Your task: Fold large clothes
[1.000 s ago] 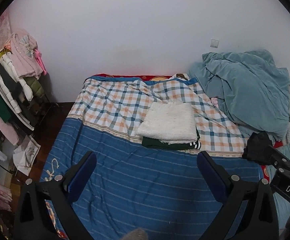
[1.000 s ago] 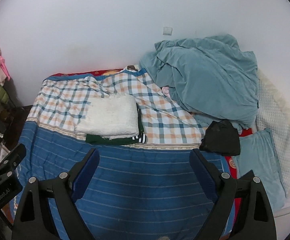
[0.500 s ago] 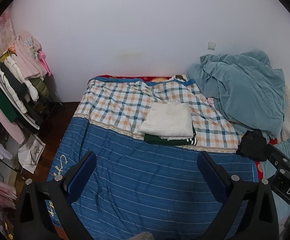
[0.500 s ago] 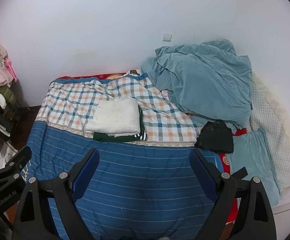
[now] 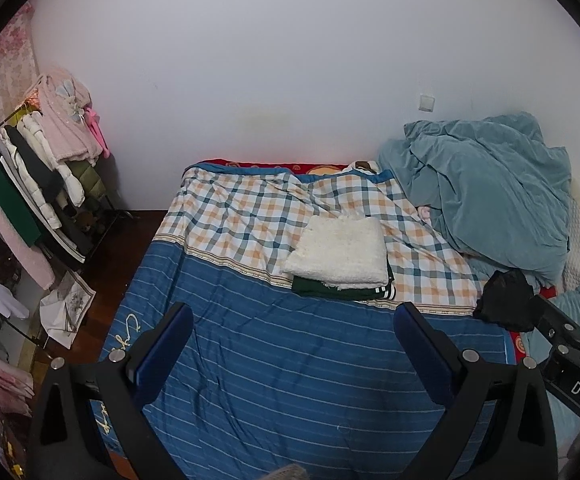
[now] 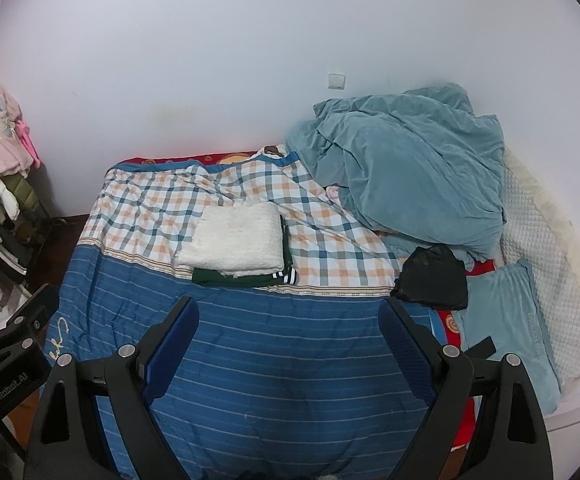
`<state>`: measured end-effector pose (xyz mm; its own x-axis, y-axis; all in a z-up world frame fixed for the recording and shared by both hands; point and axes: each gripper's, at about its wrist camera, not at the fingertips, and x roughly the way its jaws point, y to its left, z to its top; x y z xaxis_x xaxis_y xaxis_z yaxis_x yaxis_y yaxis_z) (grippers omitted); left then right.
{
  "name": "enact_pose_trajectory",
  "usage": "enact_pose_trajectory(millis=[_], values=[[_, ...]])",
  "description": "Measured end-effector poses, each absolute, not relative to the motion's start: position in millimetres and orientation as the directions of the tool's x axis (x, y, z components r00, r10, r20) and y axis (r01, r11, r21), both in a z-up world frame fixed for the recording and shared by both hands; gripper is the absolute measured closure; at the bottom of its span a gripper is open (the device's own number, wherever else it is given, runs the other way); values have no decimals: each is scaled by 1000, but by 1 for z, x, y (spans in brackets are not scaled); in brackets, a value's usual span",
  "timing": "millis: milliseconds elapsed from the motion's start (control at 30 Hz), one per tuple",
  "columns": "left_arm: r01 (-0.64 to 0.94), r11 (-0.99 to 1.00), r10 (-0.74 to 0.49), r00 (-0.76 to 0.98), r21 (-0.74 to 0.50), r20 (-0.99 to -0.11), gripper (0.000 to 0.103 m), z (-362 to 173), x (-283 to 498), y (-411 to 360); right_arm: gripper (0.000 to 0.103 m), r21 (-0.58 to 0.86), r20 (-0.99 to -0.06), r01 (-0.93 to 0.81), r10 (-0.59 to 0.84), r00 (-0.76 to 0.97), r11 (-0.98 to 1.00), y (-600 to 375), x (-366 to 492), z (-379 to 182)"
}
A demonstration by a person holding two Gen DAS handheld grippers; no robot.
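Observation:
A folded white fluffy garment lies on a folded dark green garment with a striped cuff, in the middle of the bed; they also show in the right wrist view. A crumpled black garment lies at the bed's right side. My left gripper is open and empty, held well back above the blue striped cover. My right gripper is open and empty too, beside the left one and equally far from the stack.
The bed cover is blue striped in front, checked behind. A heaped teal blanket fills the back right, with a teal pillow and white quilt beside it. A clothes rack stands left, over dark floor.
Both grippers have drawn back and upward from the bed, so the stack looks smaller and more of the room shows. Nothing on the bed has moved.

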<state>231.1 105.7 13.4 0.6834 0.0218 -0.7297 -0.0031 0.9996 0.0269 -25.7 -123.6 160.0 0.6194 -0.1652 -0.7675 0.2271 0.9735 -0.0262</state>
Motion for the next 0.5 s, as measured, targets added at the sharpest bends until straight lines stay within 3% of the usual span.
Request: enact_pose_trajectory(millis=[500], values=[[-27, 999, 43, 715, 35, -698, 0, 27, 227, 111, 10, -2, -760, 211, -138, 635, 977, -122, -23, 166]])
